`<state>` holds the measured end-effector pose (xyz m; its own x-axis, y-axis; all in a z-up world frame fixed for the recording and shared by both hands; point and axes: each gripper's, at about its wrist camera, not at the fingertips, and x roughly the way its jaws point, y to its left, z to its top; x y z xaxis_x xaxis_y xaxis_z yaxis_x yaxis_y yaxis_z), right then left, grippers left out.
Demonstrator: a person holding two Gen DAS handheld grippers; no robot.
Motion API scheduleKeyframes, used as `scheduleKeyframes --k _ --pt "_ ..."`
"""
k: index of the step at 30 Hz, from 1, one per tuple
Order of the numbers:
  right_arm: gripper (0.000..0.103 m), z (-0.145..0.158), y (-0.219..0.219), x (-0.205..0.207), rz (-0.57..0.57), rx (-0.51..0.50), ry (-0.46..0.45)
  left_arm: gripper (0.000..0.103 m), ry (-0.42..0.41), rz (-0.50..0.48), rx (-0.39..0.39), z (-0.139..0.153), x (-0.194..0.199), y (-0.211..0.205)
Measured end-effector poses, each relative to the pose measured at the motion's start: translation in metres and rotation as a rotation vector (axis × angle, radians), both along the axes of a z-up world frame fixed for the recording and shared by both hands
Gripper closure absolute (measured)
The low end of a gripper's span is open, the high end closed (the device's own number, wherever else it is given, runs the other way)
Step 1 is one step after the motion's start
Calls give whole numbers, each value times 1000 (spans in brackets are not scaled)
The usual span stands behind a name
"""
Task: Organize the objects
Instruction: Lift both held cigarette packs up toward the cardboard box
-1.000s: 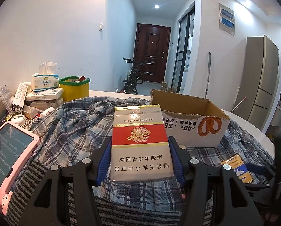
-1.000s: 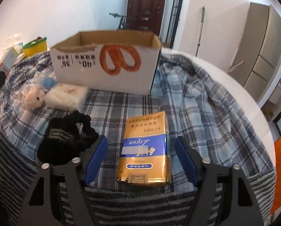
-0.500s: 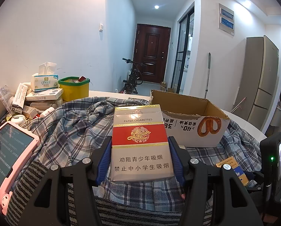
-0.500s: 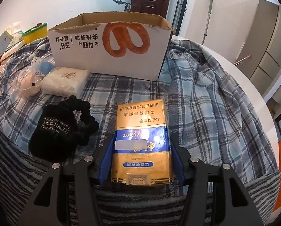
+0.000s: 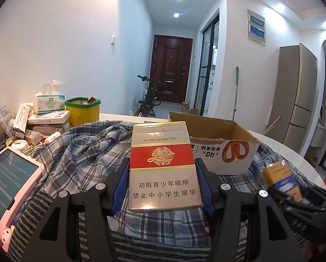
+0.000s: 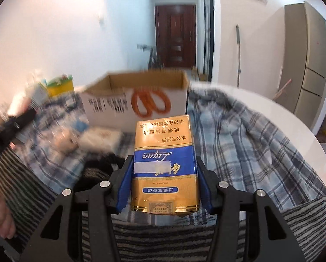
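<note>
The left gripper [image 5: 163, 182] clamps a red cigarette pack [image 5: 164, 168] in front of the cardboard box [image 5: 215, 144]. The right gripper [image 6: 164, 182], jaws just closing, grasps a gold pack [image 6: 164, 168], seemingly lifted. The blurred swing could knock it against the box wall and twist it loose.

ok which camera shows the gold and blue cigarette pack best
The right wrist view: the gold and blue pack fills the centre, its face readable between the right claw. The left wrist view catches only a blurred part of it at the right edge.
</note>
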<state>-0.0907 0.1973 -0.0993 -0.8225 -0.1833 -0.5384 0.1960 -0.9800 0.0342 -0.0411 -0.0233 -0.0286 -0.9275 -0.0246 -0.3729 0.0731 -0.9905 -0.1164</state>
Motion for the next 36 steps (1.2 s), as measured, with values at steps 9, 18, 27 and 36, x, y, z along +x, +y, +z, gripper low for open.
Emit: scheduleKeyframes --k 9,18,27,36 --pt "52 25 4 44 -5 -58 290 44 81 -46 -31 7 14 11" --pt "52 26 -3 49 -4 -38 321 44 107 -51 -46 10 20 14" --pt "52 26 -6 53 -10 -23 334 44 122 -72 -124 12 22 30" --pt "52 52 9 35 50 -116 334 44 144 -186 -106 45 31 32"
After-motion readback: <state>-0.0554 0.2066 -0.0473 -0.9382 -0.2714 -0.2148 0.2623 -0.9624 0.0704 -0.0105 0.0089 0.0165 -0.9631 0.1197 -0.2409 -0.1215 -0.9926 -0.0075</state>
